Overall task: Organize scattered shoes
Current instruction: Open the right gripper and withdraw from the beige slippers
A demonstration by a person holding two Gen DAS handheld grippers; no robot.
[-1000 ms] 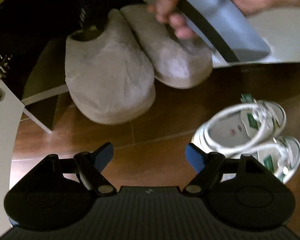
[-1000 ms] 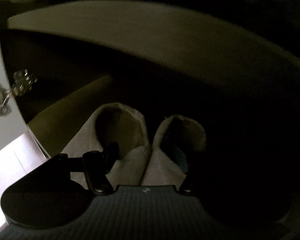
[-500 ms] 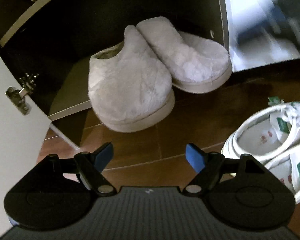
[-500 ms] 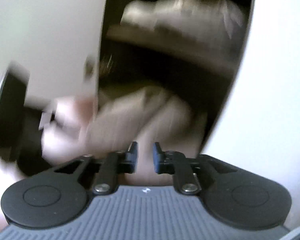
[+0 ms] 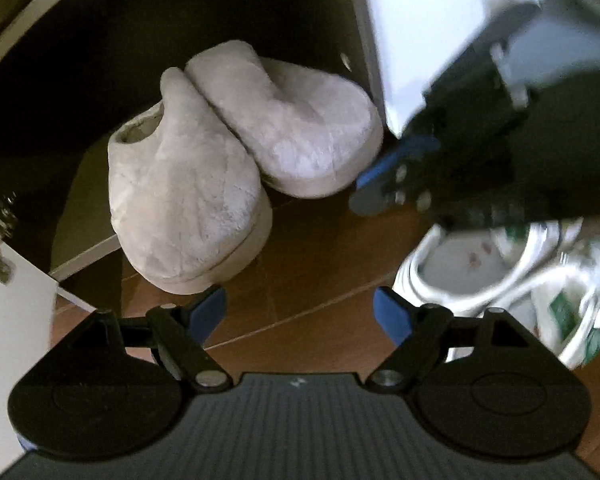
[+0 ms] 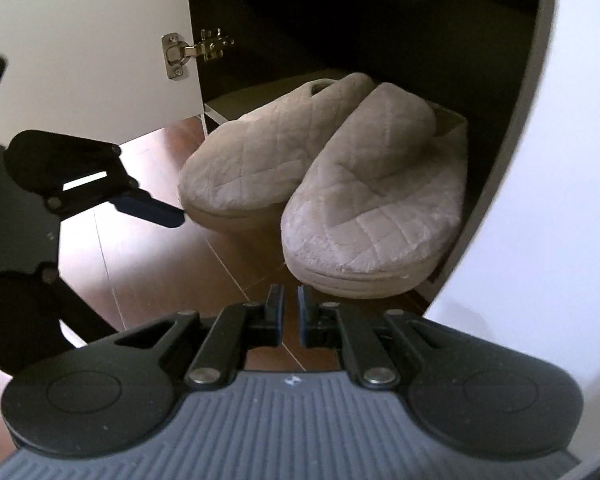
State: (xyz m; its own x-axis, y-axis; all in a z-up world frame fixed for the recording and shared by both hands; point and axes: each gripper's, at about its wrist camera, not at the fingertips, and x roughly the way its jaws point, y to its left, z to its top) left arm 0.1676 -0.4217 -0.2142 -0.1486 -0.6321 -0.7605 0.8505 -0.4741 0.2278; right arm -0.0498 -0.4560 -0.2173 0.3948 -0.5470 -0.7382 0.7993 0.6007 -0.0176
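Note:
Two grey fuzzy slippers (image 5: 188, 200) (image 6: 372, 208) lie side by side on the cabinet's bottom shelf, toes hanging over its front edge. A pair of white sneakers (image 5: 500, 272) with green tags sits on the wood floor at the right. My left gripper (image 5: 300, 312) is open and empty, just in front of the nearer slipper; it also shows in the right wrist view (image 6: 148, 208). My right gripper (image 6: 290, 312) is nearly closed with a narrow gap, empty, in front of the right slipper (image 6: 372, 208). It shows blurred above the sneakers in the left wrist view (image 5: 400, 176).
The cabinet's white door (image 6: 80, 48) stands open at the left, with a metal hinge (image 6: 188, 50). A white side panel (image 6: 540, 200) bounds the opening on the right. An upper shelf (image 5: 40, 12) holds another shoe. The brown wood floor (image 5: 308, 264) lies in front.
My right gripper has pulled out of the cabinet, let go of the slippers and closed; it now hovers above the sneakers. The slippers rest on the shelf. My left gripper backed off slightly.

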